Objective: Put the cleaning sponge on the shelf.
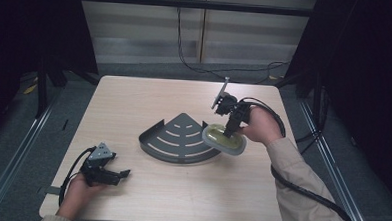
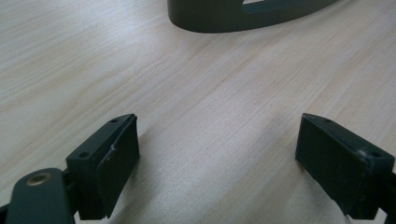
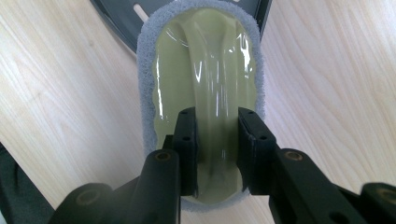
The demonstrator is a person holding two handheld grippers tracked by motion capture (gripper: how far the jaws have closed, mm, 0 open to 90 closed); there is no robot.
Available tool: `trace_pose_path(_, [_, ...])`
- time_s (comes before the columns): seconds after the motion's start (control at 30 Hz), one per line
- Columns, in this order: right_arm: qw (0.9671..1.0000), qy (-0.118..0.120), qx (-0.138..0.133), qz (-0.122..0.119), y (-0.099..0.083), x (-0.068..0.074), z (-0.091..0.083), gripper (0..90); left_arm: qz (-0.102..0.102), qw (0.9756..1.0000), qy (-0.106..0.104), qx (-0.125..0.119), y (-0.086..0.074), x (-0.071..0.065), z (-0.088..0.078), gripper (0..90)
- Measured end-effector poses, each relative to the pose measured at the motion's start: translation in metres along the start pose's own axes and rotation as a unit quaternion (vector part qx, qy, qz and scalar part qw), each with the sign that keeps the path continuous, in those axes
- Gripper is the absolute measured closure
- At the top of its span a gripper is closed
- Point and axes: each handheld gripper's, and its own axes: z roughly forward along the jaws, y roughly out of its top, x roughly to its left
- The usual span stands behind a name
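Right gripper [image 3: 215,140] clamps the sponge's [image 3: 152,79] handle at the rack's [image 1: 180,140] three o'clock edge (probably placing it); left gripper [image 2: 217,163] idles, spread empty.

Glossy plastic scrubber [image 3: 205,70], matt wood-grain table [image 1: 149,98]

In the left gripper view the dark tray [image 2: 224,18] at twelve o'clock is cut by the top edge, showing just a wall strip. In the right gripper view the sponge [image 3: 149,84] covers most of the tray at twelve o'clock, and the right gripper [image 3: 217,140] hides the sponge's handle base.
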Motion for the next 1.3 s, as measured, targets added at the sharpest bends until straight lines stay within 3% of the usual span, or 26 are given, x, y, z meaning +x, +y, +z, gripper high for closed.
trace_pose_path(0.27, [0.9998, -0.006, -0.001, 0.017, 0.007, 0.000, 0.000, 71.3, 0.000, 1.0000, 0.000, 0.000, 0.000, 0.000, 0.000, 13.0])
trace_pose_path(1.3, [0.9989, -0.014, -0.015, 0.042, 0.028, -0.011, 0.008, 71.2, 0.000, 1.0000, 0.001, 0.000, 0.000, 0.000, 0.000, 13.0])
